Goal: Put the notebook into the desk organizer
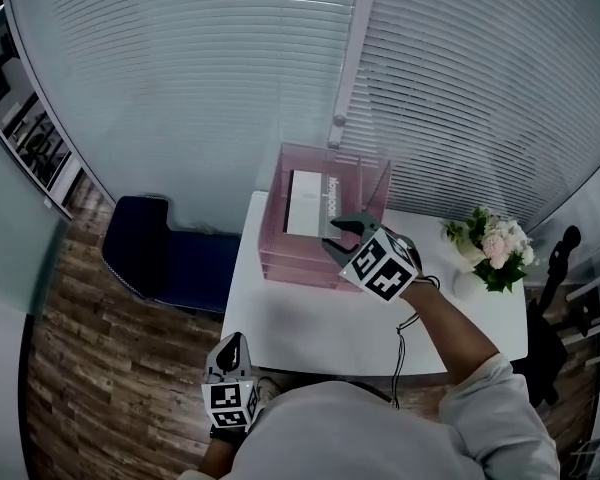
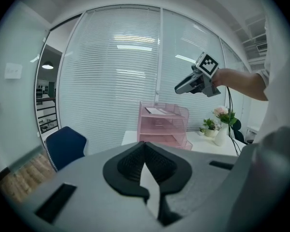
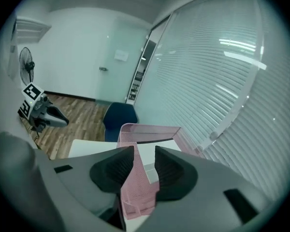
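A pink mesh desk organizer (image 1: 280,260) (image 2: 164,129) (image 3: 135,187) stands at the back of the white table (image 1: 310,333). The white notebook (image 1: 308,204) (image 2: 157,111) (image 3: 165,144) lies flat in its top tray. My right gripper (image 1: 332,233) (image 3: 144,150) hovers just in front of and above that tray, apart from the notebook. Its jaws stand apart with nothing between them. In the left gripper view it (image 2: 180,87) hangs above the organizer. My left gripper (image 1: 235,342) (image 2: 145,144) (image 3: 62,120) stays low near the table's front left, jaws together and empty.
A blue chair (image 1: 145,248) (image 2: 65,146) stands left of the table. A white vase of flowers (image 1: 495,248) (image 2: 221,124) and a small potted plant (image 2: 208,127) sit at the table's right end. Window blinds close off the back. A fan (image 3: 23,62) stands far off.
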A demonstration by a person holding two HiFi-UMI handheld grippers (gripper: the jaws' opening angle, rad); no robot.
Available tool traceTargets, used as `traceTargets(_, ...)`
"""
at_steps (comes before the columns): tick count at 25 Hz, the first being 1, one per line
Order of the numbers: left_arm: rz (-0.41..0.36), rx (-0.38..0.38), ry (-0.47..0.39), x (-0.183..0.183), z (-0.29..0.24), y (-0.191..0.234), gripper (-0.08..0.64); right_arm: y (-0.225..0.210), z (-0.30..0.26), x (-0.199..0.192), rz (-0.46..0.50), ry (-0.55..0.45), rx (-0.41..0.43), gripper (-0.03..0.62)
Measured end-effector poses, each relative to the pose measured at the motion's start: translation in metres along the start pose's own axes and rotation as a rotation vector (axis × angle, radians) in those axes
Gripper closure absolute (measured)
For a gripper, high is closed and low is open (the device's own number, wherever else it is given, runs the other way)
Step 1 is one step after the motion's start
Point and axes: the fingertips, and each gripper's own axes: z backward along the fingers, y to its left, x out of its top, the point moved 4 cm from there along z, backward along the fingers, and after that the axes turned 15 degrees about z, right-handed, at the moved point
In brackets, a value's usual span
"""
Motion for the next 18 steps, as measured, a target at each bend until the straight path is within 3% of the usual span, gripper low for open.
traceTargets(6, -0.026, -0.012, -0.001, 0.004, -0.005, -0.012, 0.552, 0.017, 0.045, -0.016, -0.1, -0.185, -0.146, 0.498)
traceTargets(12, -0.044, -0.02, 0.001, 0.006, -0.009, -0.02, 0.552, 0.031, 0.075, -0.038, -0.212, -0.272, -0.264, 0.551)
traceTargets(18, -0.057, -0.023, 0.002, 0.008, -0.01, -0.027, 0.552, 0.043, 0.099, -0.051, -0.313, -0.356, -0.332, 0.575)
